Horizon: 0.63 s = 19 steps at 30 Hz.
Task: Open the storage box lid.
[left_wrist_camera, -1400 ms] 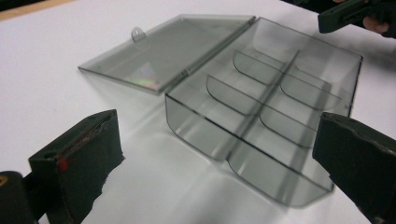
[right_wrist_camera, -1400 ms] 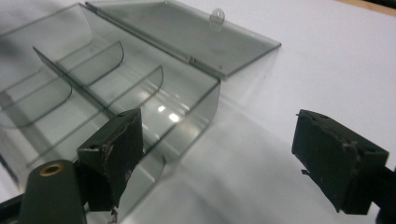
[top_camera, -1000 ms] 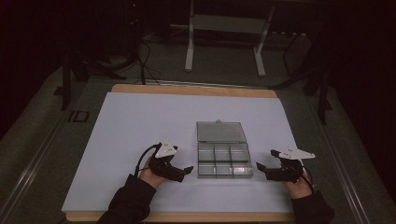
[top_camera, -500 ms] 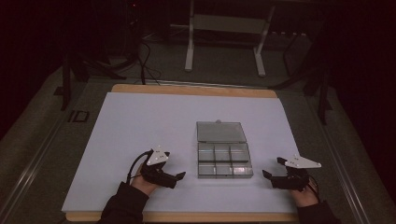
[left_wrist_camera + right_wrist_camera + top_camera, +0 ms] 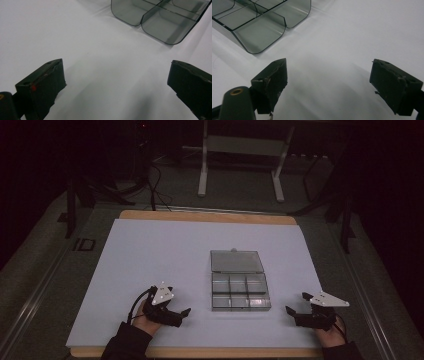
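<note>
A clear grey compartment box (image 5: 239,289) lies open on the white sheet, its lid (image 5: 236,261) folded flat behind it. Its compartments look empty. My left gripper (image 5: 184,313) rests low on the sheet to the box's left, open with nothing between its jaws; its own view shows the box's near corner (image 5: 160,25) ahead at the upper right. My right gripper (image 5: 291,313) sits to the box's right, also open and empty, with the box's corner (image 5: 259,35) at the upper left of its view.
The white sheet (image 5: 165,255) covers a wooden tabletop (image 5: 205,216). Beyond the far edge stand a metal frame stand (image 5: 240,150) and cables on the dark floor. Both hands enter from the near edge.
Both grippers have drawn back toward the near edge and outward from the box, the right one farther right. The box has not moved.
</note>
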Motion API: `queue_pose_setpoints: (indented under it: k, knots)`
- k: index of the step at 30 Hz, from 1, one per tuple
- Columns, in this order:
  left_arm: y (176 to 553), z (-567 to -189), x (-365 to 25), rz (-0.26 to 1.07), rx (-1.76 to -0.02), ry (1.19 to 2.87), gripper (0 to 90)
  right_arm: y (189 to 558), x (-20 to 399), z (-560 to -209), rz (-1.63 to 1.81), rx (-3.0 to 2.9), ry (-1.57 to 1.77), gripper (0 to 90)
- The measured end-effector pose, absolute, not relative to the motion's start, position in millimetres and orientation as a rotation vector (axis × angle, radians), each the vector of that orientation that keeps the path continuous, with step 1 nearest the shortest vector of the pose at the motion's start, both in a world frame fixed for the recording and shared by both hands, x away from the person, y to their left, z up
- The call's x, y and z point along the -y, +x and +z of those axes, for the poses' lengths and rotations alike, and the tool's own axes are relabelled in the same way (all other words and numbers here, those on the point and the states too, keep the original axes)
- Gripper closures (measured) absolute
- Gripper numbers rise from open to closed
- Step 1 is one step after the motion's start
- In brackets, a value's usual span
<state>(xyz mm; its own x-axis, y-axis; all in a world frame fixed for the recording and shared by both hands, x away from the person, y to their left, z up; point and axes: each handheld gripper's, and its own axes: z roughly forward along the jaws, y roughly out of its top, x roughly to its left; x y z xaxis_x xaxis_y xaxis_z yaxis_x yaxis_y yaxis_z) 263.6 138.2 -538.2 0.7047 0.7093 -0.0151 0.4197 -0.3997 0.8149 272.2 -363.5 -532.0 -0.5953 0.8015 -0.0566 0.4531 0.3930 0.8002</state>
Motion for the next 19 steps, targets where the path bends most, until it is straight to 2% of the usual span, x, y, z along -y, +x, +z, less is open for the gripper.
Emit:
queue_pose_setpoints:
  k: [7, 19]
  knots:
    - [257.3, -538.5, -135.3, 0.526, -0.865, 2.036, 2.5, 269.6, 365.4, -532.7, 1.084, -2.155, 1.104, 14.4]
    - [255.2, -538.6, -137.1, 0.544, -0.876, 2.001, 2.5, 268.1, 367.7, -533.2, 1.103, -2.123, 1.116, 14.4]
